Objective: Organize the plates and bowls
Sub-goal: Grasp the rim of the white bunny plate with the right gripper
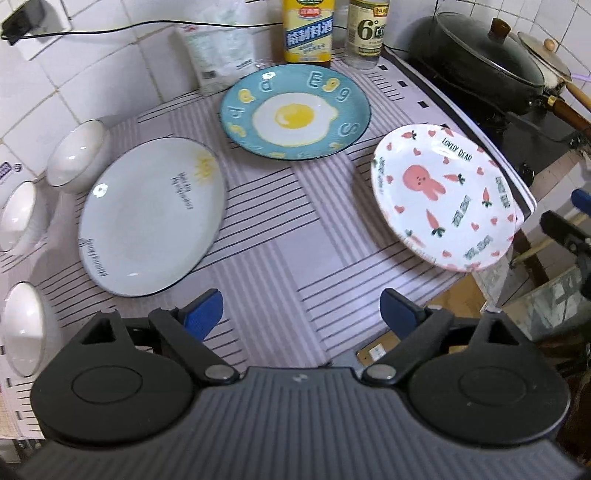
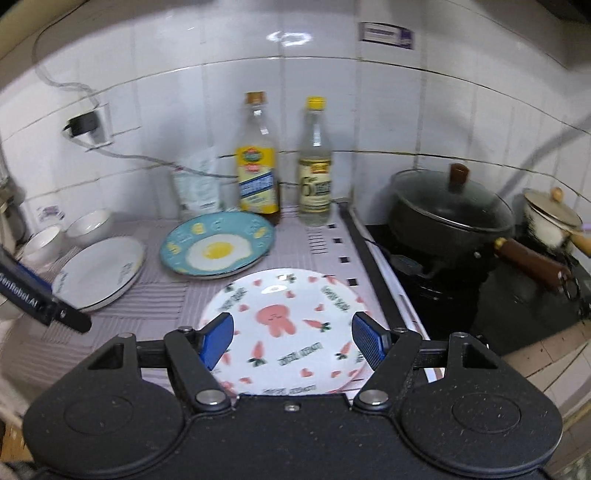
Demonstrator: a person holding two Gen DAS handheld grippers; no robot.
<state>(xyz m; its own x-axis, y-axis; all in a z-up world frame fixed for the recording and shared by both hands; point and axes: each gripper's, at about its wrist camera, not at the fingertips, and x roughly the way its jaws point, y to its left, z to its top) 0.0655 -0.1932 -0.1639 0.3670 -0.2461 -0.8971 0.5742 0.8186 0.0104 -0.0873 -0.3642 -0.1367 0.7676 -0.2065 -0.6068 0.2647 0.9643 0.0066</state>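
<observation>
Three plates lie apart on the striped mat (image 1: 280, 236) that covers the counter. A pale blue plate (image 1: 151, 218) sits toward the mat's left edge, an egg-print plate (image 1: 295, 110) toward the back edge in front of two bottles (image 1: 308, 29), and a rabbit-print plate (image 1: 443, 195) at the right edge, its rim reaching out past that edge beside the stove. White bowls (image 1: 75, 160) line the left edge against the tiled wall, one just beside the pale blue plate. Bare striped mat runs between the three plates and widens toward the front edge, the clearest room on the surface. The left gripper (image 1: 301, 314) hangs over that front stretch with its jaws spread wide and nothing between them. The right gripper (image 2: 291, 339) hangs above the rabbit-print plate's (image 2: 284, 332) near side, its blue pads (image 2: 218, 339) apart, not pressing on the plate. To the right of the mat, a lidded black pan (image 2: 450, 218) stands on the stove.
</observation>
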